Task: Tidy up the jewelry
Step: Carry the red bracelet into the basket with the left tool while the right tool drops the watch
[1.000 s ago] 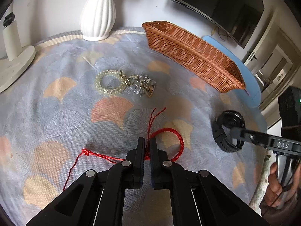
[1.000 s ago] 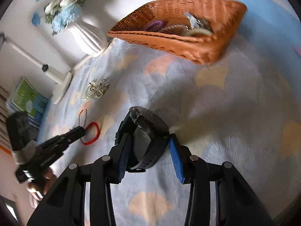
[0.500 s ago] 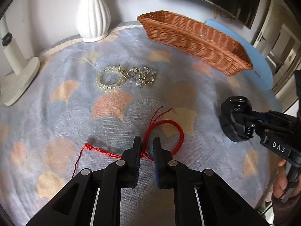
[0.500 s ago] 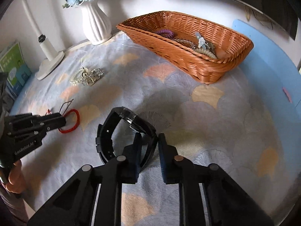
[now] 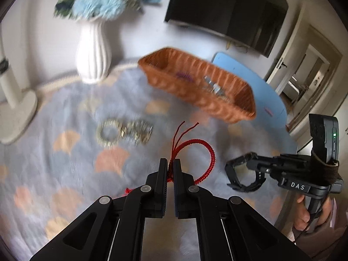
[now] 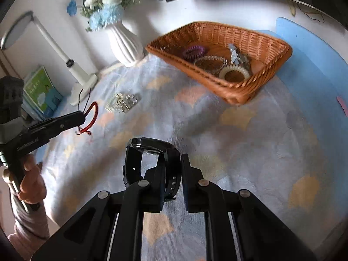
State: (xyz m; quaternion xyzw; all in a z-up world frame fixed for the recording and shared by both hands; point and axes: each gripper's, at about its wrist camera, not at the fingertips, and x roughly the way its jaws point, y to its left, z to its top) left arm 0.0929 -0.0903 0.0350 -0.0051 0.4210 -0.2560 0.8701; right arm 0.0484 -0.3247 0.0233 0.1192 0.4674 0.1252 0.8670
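Left gripper [image 5: 170, 169]: we see its jaws nearly closed, pinching the red cord bracelet [image 5: 204, 154] at the knotted section. The loop stands out ahead and to the right of the fingertips, raised off the cloth; two loose tails point forward.

Right gripper [image 6: 173, 171]: we see its jaws closed on the strap of the black watch [image 6: 150, 152]. The watch face sits just ahead of the left finger, tilted, and the watch is clear of the cloth.

Wicker basket [image 6: 269, 69]: far ahead of the right gripper, slightly to its right. We see a purple coil tie [image 6: 194, 51], a cream coil tie [image 6: 235, 73], a clear bead bracelet [image 6: 209, 64] and a silver piece inside.

Bead bracelet and crystal cluster [image 5: 124, 132]: on the cloth ahead and to the left of the left gripper, blurred in that view.

Tablecloth [image 6: 250, 141]: fan-patterned, under both grippers.

White vase [image 5: 93, 52]: far ahead-left of the left gripper, holding blue flowers.

Lamp base [image 5: 17, 111]: far left of the left gripper.
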